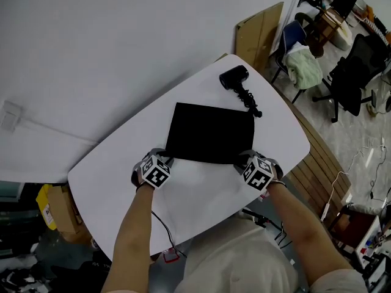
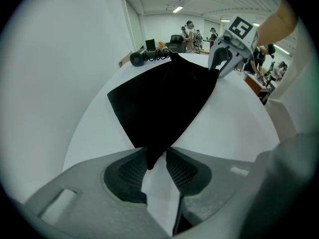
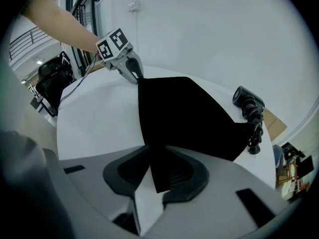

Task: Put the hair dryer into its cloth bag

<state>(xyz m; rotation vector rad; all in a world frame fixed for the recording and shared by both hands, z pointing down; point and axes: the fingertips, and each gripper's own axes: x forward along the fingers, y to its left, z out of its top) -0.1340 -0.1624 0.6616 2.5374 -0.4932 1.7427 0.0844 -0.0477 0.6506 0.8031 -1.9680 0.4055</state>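
Table: a white table point(image 1: 201, 194) with rounded corners; only the bag, the hair dryer and its cord lie on it.
Bag: the black cloth bag point(image 1: 211, 133) lies flat in the middle of the table, looking empty, with one long edge toward the person.
Hair dryer: the black hair dryer point(image 1: 234, 78) lies at the far edge of the table, just beyond the bag's far right corner and outside the bag.
Cord: the cord point(image 1: 250, 104) is bunched beside the dryer and reaches the bag's far right corner.
Left gripper: the left gripper point(image 1: 165, 159) is at the bag's near left corner. Its jaws stand partly apart with the tip of that corner between them, and bare table shows in the gap, so the cloth is not yet pinched.
Right gripper: the right gripper point(image 1: 243, 159) is at the near right corner, its jaws closer together than the left pair. More cloth lies between them, but a strip of table still shows on one side, so I judge this no firm pinch either.
Done: nothing of the packing itself; the bag is only laid out, with both near corners lined up for a grip.
Left: take hold of the near edge, open the mouth, fetch the dryer from the far side, then slide it in with its cord.
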